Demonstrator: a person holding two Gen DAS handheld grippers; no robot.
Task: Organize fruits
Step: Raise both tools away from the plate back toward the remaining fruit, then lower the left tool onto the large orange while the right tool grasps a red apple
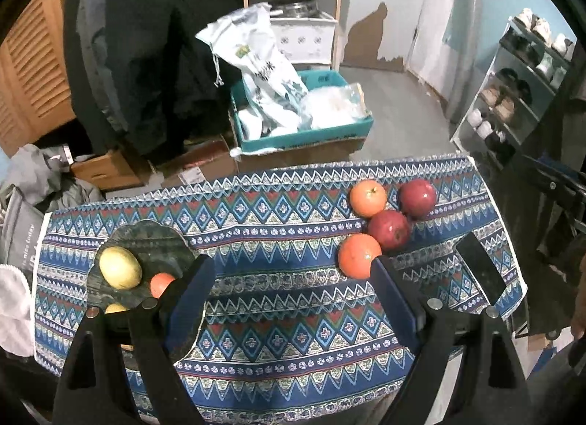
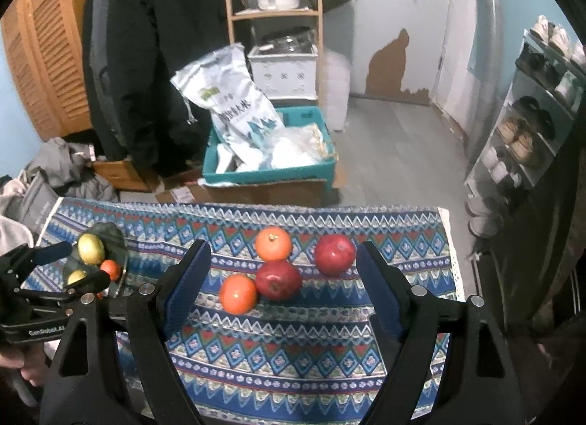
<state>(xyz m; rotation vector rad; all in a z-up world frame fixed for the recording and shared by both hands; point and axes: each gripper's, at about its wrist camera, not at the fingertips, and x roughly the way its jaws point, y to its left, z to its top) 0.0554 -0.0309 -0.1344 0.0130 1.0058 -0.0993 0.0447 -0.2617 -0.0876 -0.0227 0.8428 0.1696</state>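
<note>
Two oranges (image 2: 238, 294) (image 2: 273, 243) and two red apples (image 2: 278, 280) (image 2: 334, 254) lie together on the patterned tablecloth (image 2: 293, 351). They also show in the left wrist view, at the right: oranges (image 1: 359, 256) (image 1: 367, 198), apples (image 1: 389, 230) (image 1: 417, 198). A dark plate (image 1: 154, 242) at the left holds a yellow fruit (image 1: 120, 267), a small orange fruit (image 1: 161, 284) and another yellow fruit (image 1: 115, 308). My left gripper (image 1: 293, 278) is open and empty above the cloth, right of the plate. My right gripper (image 2: 282, 271) is open and empty, its jaws either side of the fruit group.
A teal crate (image 2: 271, 172) with white bags sits on cardboard boxes beyond the table's far edge. A shoe rack (image 2: 531, 125) stands at the right. A dark jacket (image 2: 146, 59) hangs at the back left. The other gripper's finger (image 1: 479, 271) shows at the right.
</note>
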